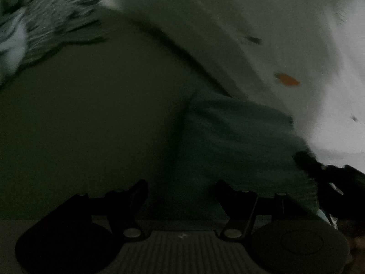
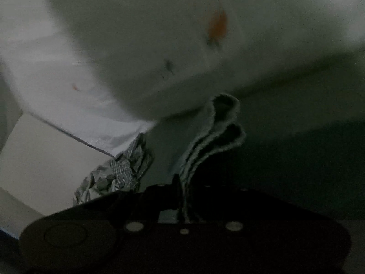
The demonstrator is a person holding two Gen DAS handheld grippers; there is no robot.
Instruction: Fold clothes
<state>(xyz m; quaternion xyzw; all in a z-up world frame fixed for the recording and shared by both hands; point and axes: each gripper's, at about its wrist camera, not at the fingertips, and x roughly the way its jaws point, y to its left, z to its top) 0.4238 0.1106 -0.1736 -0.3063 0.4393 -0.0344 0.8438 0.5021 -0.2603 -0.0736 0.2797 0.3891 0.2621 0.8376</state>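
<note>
A dark green garment fills the left wrist view, and a raised fold of it runs toward the lower right. My left gripper hovers over it, open, its two fingers well apart with nothing pinched between them. In the right wrist view my right gripper is shut on a bunched edge of the green garment, whose pale ribbed layers stand up beyond the fingertips. The scene is dim and blurred.
White bedding with an orange print lies beyond the garment. A crumpled checked cloth sits beside it. A pale flat surface shows at the left. A black shape at the fold's right end is too dark to make out.
</note>
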